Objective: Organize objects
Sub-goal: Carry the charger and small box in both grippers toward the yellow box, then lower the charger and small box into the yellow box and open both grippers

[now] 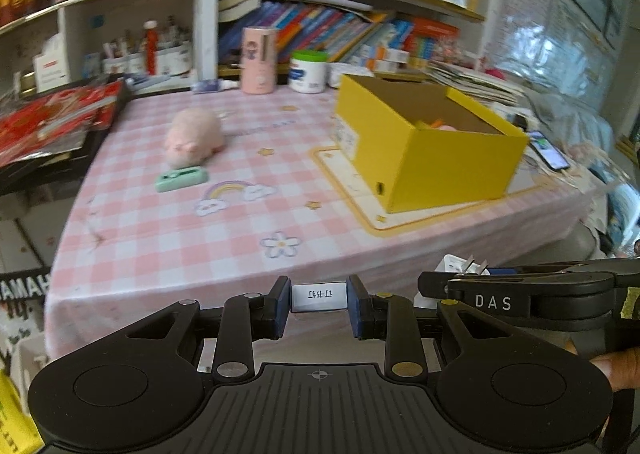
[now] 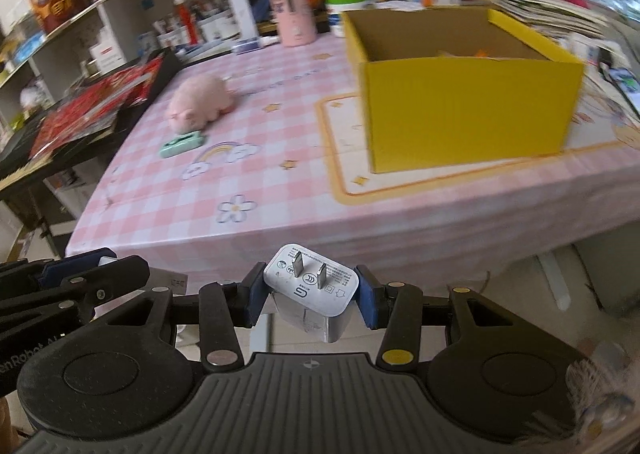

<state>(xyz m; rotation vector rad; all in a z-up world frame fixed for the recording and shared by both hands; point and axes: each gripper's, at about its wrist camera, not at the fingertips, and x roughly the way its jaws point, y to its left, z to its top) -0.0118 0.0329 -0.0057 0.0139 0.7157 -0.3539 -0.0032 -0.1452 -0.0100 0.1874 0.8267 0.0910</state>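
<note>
Both grippers are closed on something small, and both hang just off the near edge of the table (image 2: 280,214), not yet over it.

Right gripper (image 2: 310,296) squeezes a white plug (image 2: 312,286) between its blue pads. The plug's two metal prongs stick up toward the camera. It sits a bit crooked, with one corner lower than the other.

Left gripper (image 1: 319,304) pinches a small white box (image 1: 319,296) with dark writing on its face. I cannot tell what is in it. Only its front shows.

The yellow box (image 2: 464,110) stands open on the table, on a mat with an orange border. Something orange and pink is already inside, but it is too blurry to name. A pink toy pig (image 1: 195,137) and a green case (image 1: 182,179) lie on the pink cloth, well apart from the yellow box. They probably need to go in too.

What could go wrong? The plug is smooth and held crooked, so it could slip out and drop on the floor before it gets over the table. The two grippers are very close, side by side, so they could bump each other. The yellow box has tall walls, so a low hand could knock it and push it along the mat. Letting go too soon would drop the things on the cloth, not in the box.
</note>
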